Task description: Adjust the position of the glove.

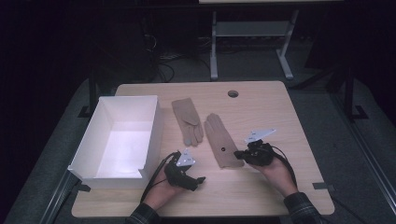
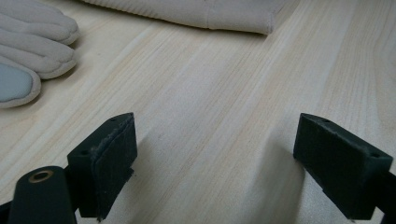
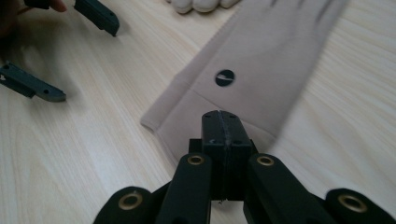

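Beige glove (image 3: 261, 70), soft and limp, mid-frame on tabletop (image 1: 261, 186). Right claw (image 3: 223, 122) pinched together on its cuff hem; best grip there. Left claw (image 2: 215, 163) spread apart, empty, lower left.

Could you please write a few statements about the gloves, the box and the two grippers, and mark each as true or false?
1. The right gripper has its jaws closed over the cuff of the nearer glove. True.
2. The left gripper is clamped on a glove. False: its jaws stand wide apart over bare table, with nothing between them.
3. Both gloves are inside the white box. False: the nearer glove and the farther glove lie on the table to the right of it.
4. The nearer glove has a small dark round spot near its cuff. True.
5. The white box stands at the left of the table in the high view. True.
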A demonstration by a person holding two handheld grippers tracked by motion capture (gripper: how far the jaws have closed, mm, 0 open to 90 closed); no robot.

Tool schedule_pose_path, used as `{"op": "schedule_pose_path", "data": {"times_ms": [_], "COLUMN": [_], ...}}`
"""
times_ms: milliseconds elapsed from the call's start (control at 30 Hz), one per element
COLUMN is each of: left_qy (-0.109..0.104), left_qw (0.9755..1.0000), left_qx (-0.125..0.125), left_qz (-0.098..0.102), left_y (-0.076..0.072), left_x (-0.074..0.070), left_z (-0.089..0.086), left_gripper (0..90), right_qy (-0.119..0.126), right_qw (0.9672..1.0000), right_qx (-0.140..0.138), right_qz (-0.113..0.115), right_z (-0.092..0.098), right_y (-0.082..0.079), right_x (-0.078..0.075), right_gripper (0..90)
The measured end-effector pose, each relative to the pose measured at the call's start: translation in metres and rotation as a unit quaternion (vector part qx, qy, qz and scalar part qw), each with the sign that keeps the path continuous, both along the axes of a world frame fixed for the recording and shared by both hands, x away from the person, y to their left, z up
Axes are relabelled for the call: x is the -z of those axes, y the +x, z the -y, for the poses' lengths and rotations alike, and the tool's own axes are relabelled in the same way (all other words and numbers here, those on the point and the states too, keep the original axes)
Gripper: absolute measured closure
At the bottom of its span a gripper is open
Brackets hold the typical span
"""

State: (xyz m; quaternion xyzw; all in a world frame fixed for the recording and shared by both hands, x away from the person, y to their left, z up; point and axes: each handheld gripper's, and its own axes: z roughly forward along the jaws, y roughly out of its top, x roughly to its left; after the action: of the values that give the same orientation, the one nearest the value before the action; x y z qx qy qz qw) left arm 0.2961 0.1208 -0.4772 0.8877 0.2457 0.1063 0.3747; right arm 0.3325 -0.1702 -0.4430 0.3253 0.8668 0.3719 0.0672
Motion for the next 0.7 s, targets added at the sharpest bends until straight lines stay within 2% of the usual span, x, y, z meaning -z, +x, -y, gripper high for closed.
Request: {"op": "schedule_pose_path", "data": {"times_ms": [167,333,367,467,700], "left_qy": [0.000,-0.002,-0.001,-0.002,-0.002], "left_qw": [1.0000,1.0000,1.0000,1.0000,1.0000], "left_qx": [0.000,-0.001,-0.001,-0.001,-0.001], "left_qz": [0.000,-0.002,-0.001,-0.002,-0.002], "left_y": [0.000,0.000,0.000,0.000,0.000], "left_x": [0.000,0.000,0.000,0.000,0.000], "left_z": [0.000,0.000,0.000,0.000,0.000], "left_gripper": [12.9,12.9,12.9,12.9,12.9], "right_qy": [-0.010,-0.022,-0.029,-0.018,-0.035], "right_qw": [0.9998,0.9994,0.9992,0.9994,0.9988], "right_qx": [-0.017,-0.018,-0.018,-0.012,-0.010], "right_qz": [-0.001,-0.018,-0.020,-0.028,-0.034], "right_z": [-0.018,-0.026,-0.027,-0.025,-0.014], "right_y": [0.006,0.011,0.011,0.012,0.008], "right_x": [0.006,0.015,0.018,0.020,0.018], "right_gripper": [90.0,90.0,90.0,90.0,90.0]}}
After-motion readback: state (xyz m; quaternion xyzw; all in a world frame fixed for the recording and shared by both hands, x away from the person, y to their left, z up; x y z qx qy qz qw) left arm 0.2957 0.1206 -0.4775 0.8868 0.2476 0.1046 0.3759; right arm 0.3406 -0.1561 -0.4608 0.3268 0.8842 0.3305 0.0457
